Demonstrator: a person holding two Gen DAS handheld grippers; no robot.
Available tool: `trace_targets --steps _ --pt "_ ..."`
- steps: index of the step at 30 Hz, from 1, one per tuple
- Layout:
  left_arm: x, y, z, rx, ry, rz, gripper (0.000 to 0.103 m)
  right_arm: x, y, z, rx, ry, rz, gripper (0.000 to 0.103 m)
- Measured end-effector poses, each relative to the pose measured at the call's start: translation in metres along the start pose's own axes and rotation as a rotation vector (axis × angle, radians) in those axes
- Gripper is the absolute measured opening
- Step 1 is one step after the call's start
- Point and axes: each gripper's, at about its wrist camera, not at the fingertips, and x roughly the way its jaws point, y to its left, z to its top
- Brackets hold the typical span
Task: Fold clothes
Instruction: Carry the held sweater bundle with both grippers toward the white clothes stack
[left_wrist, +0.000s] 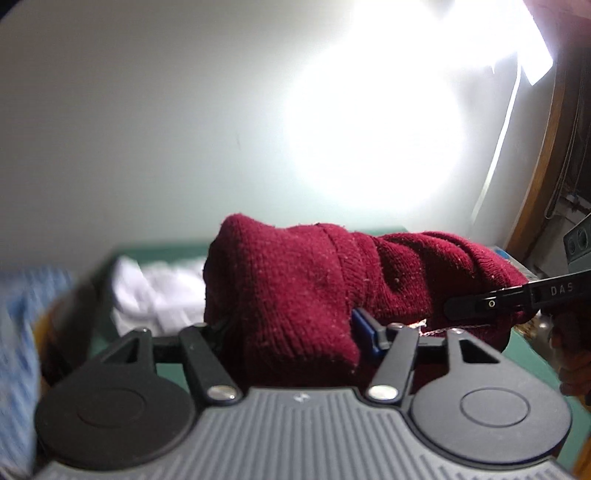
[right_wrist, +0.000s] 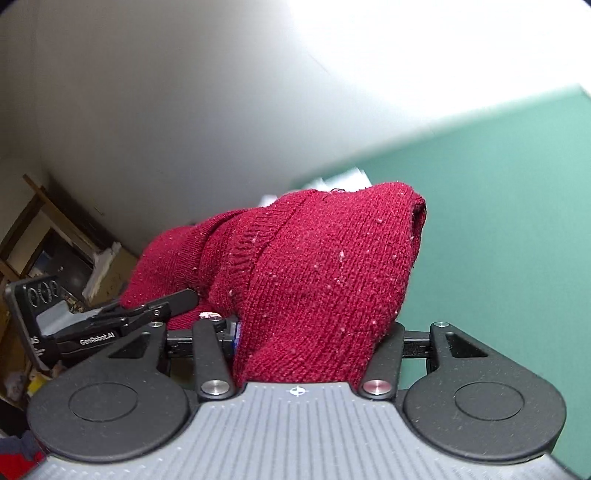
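left gripper (left_wrist: 295, 332) clamps red knit (left_wrist: 288, 288) | right gripper (right_wrist: 306, 332) likewise (bunched) | green table (right_wrist: 498, 221) bare rightward

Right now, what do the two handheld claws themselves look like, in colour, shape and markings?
Both match: a grey ribbed body with a small crosshair mark, two round black discs, and black linkage arms on silver rivets. The left claw shows a blue part by one finger. The right claw, seen side-on from the left camera, reads "DAS"; the left one's side reads "GenRobot.AI".

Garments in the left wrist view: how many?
3. A dark red knitted garment bunched between the left gripper fingers; crumpled white cloth on the green table behind; blurred blue striped fabric at far left. More may be hidden behind the knit.
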Motion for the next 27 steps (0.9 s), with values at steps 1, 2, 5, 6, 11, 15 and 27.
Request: trace_targets --steps 1,2,5,6,11,15,27 --pt "0.002 0.011 0.014 0.026 -0.027 0.020 0.062 0.011 0.009 0.013 -0.022 -0.032 0.002 0.053" --pt "0.006 0.022 0.027 0.044 -0.045 0.039 0.062 0.021 0.017 0.025 -0.042 -0.063 0.004 0.053" --pt "0.024 0.054 0.054 0.064 -0.068 0.082 0.062 0.057 0.036 0.050 -0.103 -0.149 -0.025 0.053" --pt "0.031 0.064 0.060 0.063 -0.074 0.100 0.062 0.069 0.040 0.056 -0.117 -0.174 -0.035 0.053" --pt "0.072 0.105 0.069 0.046 -0.042 0.164 0.062 0.129 0.046 0.063 -0.164 -0.219 -0.091 0.053" --pt "0.111 0.141 0.056 0.016 0.017 0.176 0.063 0.175 0.036 0.060 -0.179 -0.207 -0.132 0.053" --pt "0.192 0.208 -0.016 -0.063 0.163 0.118 0.093 0.273 -0.031 0.023 -0.179 -0.065 -0.287 0.063"
